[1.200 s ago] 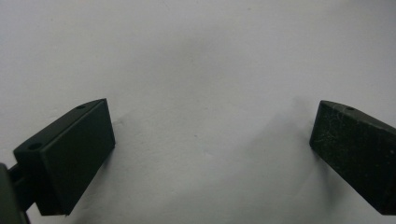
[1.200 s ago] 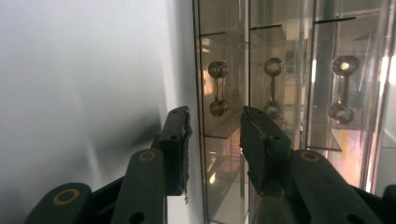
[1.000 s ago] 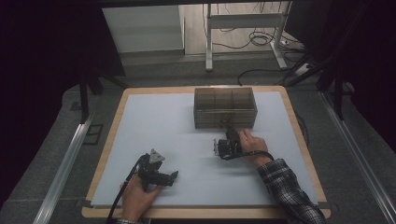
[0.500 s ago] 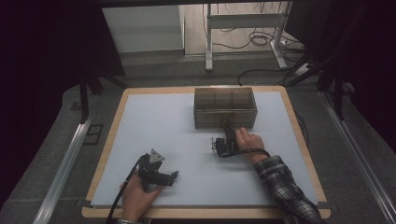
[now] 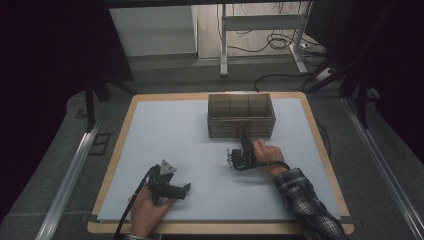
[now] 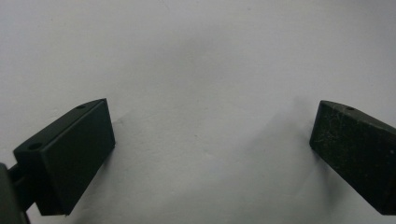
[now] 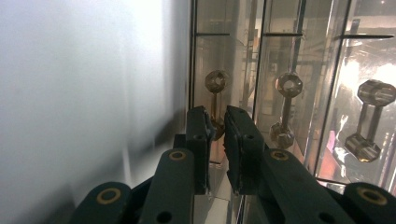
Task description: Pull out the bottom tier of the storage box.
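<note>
Pale mat (image 5: 170, 135) on wooden table (image 5: 122, 130); cables (image 5: 280, 42) on floor behind.

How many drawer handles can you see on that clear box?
3 handles on the clear drawer box: one between the right gripper's jaws, one beside it, one at the far edge. More may be hidden.

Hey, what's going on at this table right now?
A person is working a set of tongs in each hand on a white table. The right tongs are up against the front of a clear drawer box, and their jaws have just been closing around the handle of one drawer, seemingly to pull it open. The left tongs rest on the bare table nearer the person, jaws wide open, holding nothing.
</note>
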